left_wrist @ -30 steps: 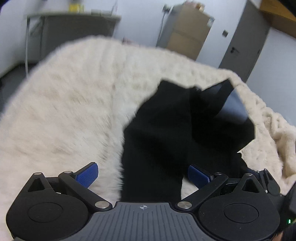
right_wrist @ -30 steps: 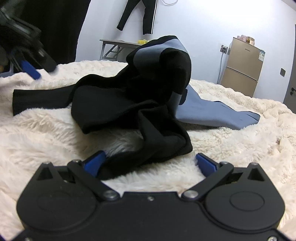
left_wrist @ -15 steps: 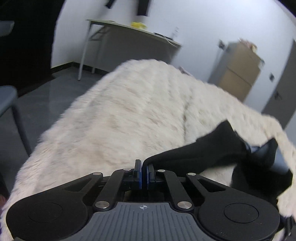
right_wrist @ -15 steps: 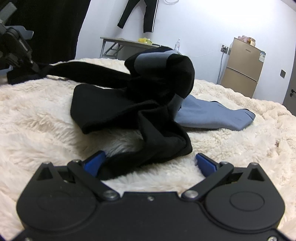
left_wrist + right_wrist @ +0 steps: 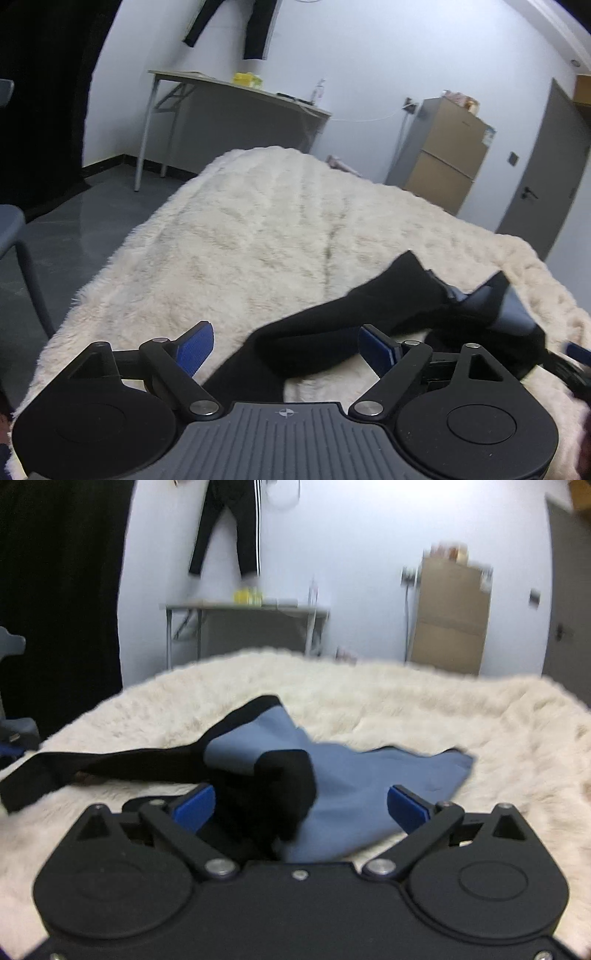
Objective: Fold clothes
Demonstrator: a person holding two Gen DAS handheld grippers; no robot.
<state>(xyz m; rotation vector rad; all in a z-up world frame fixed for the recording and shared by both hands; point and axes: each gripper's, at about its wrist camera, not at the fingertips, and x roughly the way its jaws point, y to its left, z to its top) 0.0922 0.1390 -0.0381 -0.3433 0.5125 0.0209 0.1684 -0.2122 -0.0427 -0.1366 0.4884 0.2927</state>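
On the cream fleece blanket (image 5: 258,236), the crumpled black-and-blue garment (image 5: 332,771) lies between both wide-open jaws, so left gripper (image 5: 284,347) and right gripper (image 5: 303,805) should probably pinch separate edges, spreading it flat before folding.

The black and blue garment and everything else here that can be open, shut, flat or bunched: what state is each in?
Garment: crumpled on the fluffy blanket, one black sleeve stretched out flat, not folded.
Left gripper: jaws open, the black sleeve lying between them, not clamped.
Right gripper: jaws open over the bunched middle.
Door: shut.
Trousers: hanging on the wall.
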